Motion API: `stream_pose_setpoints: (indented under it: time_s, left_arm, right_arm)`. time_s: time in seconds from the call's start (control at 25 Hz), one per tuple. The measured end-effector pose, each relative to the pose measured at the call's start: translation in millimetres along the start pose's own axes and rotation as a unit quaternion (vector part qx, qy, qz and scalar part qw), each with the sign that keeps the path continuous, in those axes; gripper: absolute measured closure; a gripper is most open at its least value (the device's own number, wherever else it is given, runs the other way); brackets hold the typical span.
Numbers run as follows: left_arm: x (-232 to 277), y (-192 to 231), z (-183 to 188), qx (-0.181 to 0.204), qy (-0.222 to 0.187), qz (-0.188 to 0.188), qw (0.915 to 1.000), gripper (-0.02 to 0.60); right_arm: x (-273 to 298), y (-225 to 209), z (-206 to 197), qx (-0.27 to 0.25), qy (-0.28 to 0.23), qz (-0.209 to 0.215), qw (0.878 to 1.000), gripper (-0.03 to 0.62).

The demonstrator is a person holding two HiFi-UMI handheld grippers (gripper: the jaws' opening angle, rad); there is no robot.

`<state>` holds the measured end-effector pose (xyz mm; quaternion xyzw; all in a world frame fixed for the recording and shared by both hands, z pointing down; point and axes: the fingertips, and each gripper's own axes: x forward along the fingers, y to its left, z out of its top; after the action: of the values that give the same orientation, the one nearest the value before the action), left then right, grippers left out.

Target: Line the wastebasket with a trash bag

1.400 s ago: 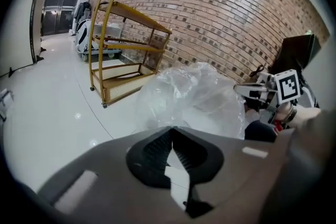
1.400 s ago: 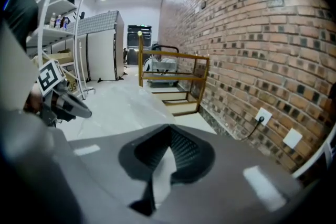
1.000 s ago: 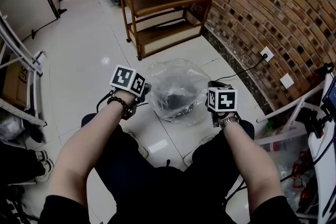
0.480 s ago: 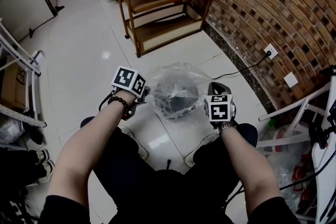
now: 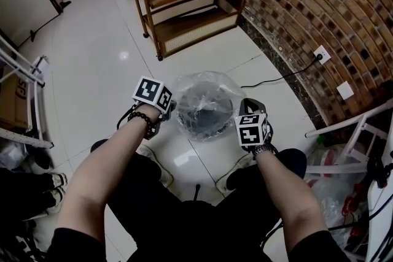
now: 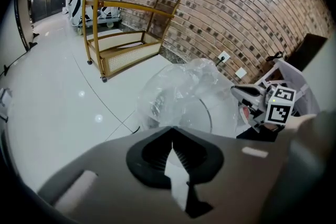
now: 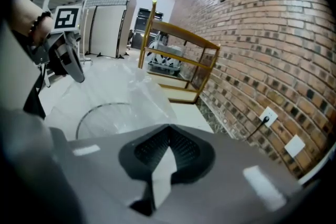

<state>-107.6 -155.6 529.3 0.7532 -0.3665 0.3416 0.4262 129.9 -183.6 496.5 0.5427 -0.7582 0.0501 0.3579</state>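
Both hands are dropping together now, and the clear, crinkly plastic trash bag (image 5: 206, 88) is coming down with them. It sits lower and flatter than a second ago, less of a balloon, and the dark round wastebasket (image 5: 206, 117) on the glossy white tiled floor (image 5: 92, 64) shows more sharply through the film. My left gripper (image 5: 166, 112) is fully closed, with a pale sliver of bag film pinched where its jaws meet. The right gripper (image 5: 248, 108) is the same, clamped tight on the opposite side of the bag's mouth. So the opening is stretched between the two tools, one on each side of the basket, and the bag is draped over the top of it. From here I can't tell whether the mouth has cleared the rim all the way round. I read this as the seating step well under way, since the descent is pulling the film down around the basket rather than letting it float above. What's left, I judge, is to carry both pinched edges down past the rim on each side before I let go, keeping the pull even so the thin film doesn't slip off one side.
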Motion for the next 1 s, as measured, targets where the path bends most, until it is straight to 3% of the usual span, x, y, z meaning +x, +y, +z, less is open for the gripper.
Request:
stream_pose_setpoints:
  time_s: [0.52,0.8,1.0]
  left_arm:
    - [6,-11,36,0.035,-0.04,-0.011,0.9985,0.578]
    - [10,-20,51,0.069,-0.034,-0.01,0.997,0.578]
    - [20,-13,46,0.077,0.002,0.006,0.997,0.578]
  right_arm:
    - [-26,-24,8,0.026,-0.043,-0.054,0.997,0.591]
    - [-40,-19,-24,0.086,-0.019,-0.061,0.994,0.591]
    - [-33,-4,-50,0.093,0.027,-0.034,0.995,0.589]
